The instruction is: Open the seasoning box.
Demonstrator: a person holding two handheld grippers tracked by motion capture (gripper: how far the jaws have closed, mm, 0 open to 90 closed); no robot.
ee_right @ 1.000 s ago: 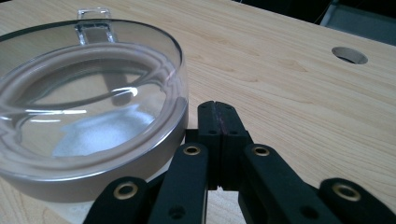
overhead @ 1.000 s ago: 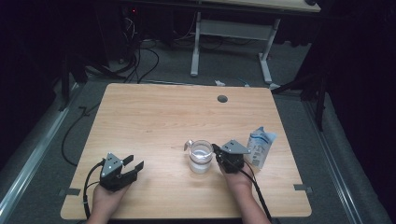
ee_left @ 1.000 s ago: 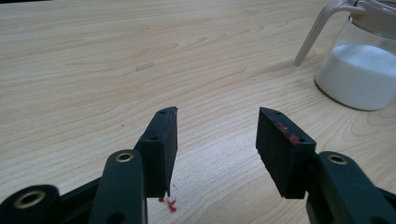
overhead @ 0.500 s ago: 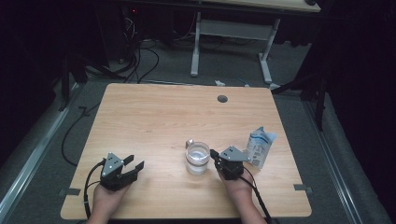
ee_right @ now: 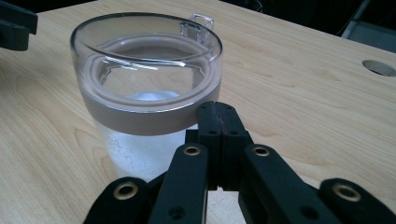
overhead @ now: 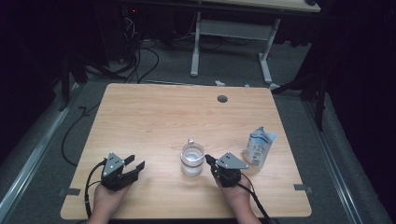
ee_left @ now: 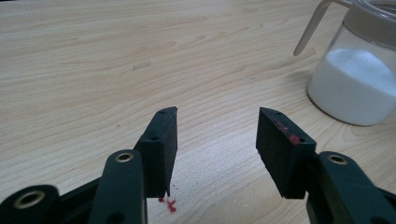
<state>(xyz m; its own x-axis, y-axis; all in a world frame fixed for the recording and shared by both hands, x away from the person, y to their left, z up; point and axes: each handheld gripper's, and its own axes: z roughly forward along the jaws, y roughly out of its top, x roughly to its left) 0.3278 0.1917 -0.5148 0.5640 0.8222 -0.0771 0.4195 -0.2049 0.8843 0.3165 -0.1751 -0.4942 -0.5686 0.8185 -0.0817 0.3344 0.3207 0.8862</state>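
In the lower left of the high view, the left gripper [overhead: 135, 167] rests low on the light wooden table [overhead: 154, 121], held from below by the person's left hand [overhead: 106, 199], its black jaws spread with nothing between them and pointing right. The left gripper view shows bare wood in that gap, with small red specks on the wood below the left jaw.

At lower centre stands the clear glass jar with a grey band, a small handle at its rim and white powder in its bottom [overhead: 192, 159]. Just to its right, the right gripper [overhead: 208, 159] lies on the table in the right hand [overhead: 237, 196], its jaws pressed together on nothing, tips at the jar's side; whether they touch it I cannot tell.

Farther right, a white and blue pouch [overhead: 259, 147] stands near the table's edge. A round cable hole [overhead: 222, 99] sits in the upper tabletop. Beyond lie grey carpet [overhead: 168, 65], black cables [overhead: 140, 60] and a white desk frame [overhead: 229, 32].
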